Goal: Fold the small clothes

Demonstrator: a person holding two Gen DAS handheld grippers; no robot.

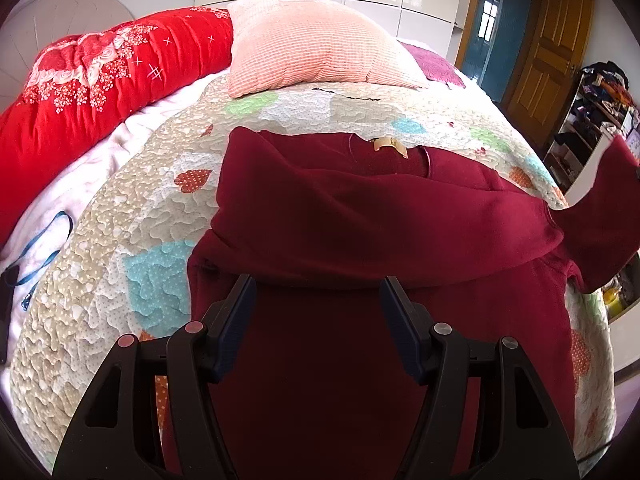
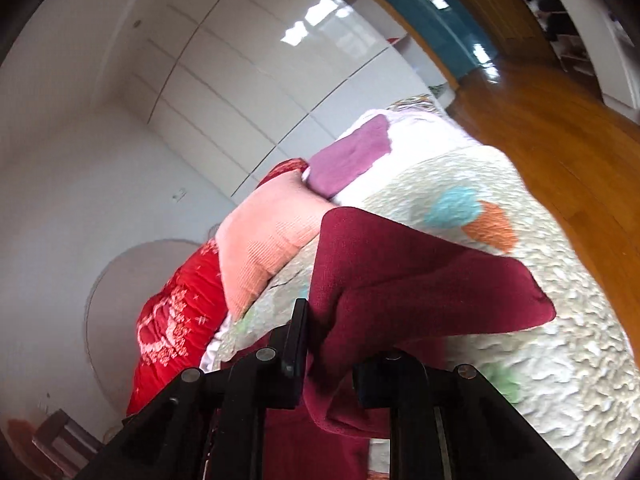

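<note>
Where sleeve lifted, maroon sweater [image 1: 360,208] half-folded.

Matt maroon cloth sweater [image 1: 360,208]; quilted bedspread [image 1: 140,208]

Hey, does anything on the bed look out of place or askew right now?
Only the maroon sweater: one sleeve is lifted off the quilt, pinched in the right claw, so the garment lies lopsided. The left claw hovers open over its body. Nothing looks spilled or damaged.
</note>
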